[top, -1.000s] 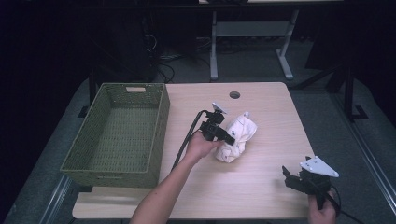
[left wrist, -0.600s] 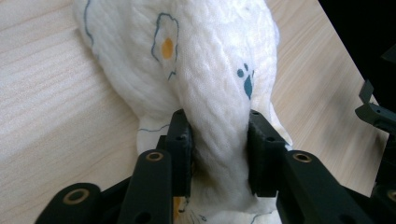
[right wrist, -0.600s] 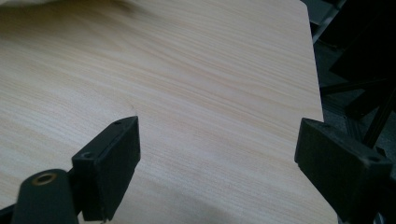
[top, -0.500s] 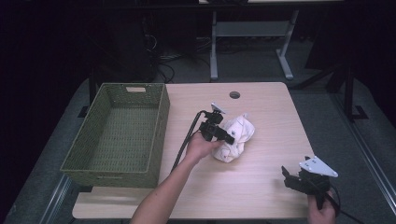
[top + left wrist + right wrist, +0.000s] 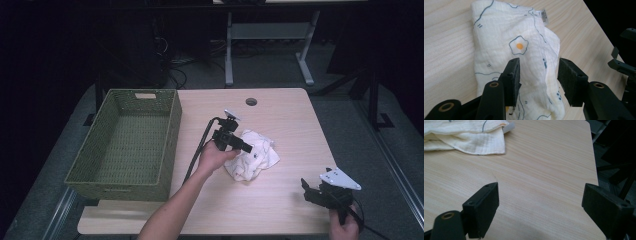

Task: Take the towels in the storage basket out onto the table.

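Left gripper [image 5: 248,148] jaws, just opening, straddle the crumpled cloth [image 5: 257,159]; basket [image 5: 167,145] lies at nine o'clock.

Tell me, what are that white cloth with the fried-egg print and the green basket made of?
The white crinkled cloth with the fried-egg print looks like soft cotton muslin: matte, with a fine wrinkled weave and a sewn-in label. The green rectangular basket seems woven, perhaps paper cord or plastic; its walls show a regular mesh pattern with a cut-out handle. Which fibre, I cannot tell.
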A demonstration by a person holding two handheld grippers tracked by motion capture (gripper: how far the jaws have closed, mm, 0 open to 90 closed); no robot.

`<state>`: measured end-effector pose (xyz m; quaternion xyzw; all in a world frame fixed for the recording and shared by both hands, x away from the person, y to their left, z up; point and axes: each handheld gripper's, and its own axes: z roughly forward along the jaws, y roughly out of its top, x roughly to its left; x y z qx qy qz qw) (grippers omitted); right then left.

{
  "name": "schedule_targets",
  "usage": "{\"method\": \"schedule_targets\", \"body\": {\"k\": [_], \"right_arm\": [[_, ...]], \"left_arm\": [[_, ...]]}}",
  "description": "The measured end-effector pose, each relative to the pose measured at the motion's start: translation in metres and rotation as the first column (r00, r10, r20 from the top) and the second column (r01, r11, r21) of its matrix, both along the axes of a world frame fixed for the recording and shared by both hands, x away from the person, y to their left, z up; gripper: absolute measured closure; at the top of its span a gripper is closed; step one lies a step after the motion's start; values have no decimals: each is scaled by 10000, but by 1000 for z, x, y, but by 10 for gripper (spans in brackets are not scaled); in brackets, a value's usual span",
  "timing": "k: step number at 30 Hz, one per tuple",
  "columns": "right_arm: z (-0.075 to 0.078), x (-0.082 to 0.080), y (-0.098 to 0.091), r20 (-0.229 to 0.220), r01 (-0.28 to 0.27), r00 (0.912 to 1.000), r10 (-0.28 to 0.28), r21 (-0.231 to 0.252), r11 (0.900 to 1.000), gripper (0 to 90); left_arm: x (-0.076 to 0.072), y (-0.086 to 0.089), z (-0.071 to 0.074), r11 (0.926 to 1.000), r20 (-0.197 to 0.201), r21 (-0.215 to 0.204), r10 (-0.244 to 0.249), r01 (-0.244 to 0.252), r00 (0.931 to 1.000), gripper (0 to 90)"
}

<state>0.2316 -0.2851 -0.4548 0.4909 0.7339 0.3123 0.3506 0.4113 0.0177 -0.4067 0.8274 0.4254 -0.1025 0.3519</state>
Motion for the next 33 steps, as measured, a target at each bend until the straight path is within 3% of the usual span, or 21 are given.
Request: {"method": "schedule_targets", "body": {"k": [6, 20, 26, 33], "right_arm": [[0, 0, 0, -9, 11, 10000, -11, -36, 10000, 139], [-1, 1, 1, -26, -41, 10000, 41, -86, 10000, 139], [-1, 1, 0, -49, -14, 10000, 14, -101, 9999, 139], [-1, 0, 0, -61, 15, 10000, -15, -93, 10000, 139]], "left_arm": [[-8, 6, 4, 9997, 508, -230, 61, -49, 9987, 503], [-30, 26, 11, 9977, 909, -558, -344, 395, 9953, 487], [-41, 30, 14, 9977, 1164, -293, -574, 612, 9915, 474], [-48, 35, 13, 9960, 1143, -460, -715, 771, 9909, 468]]}}
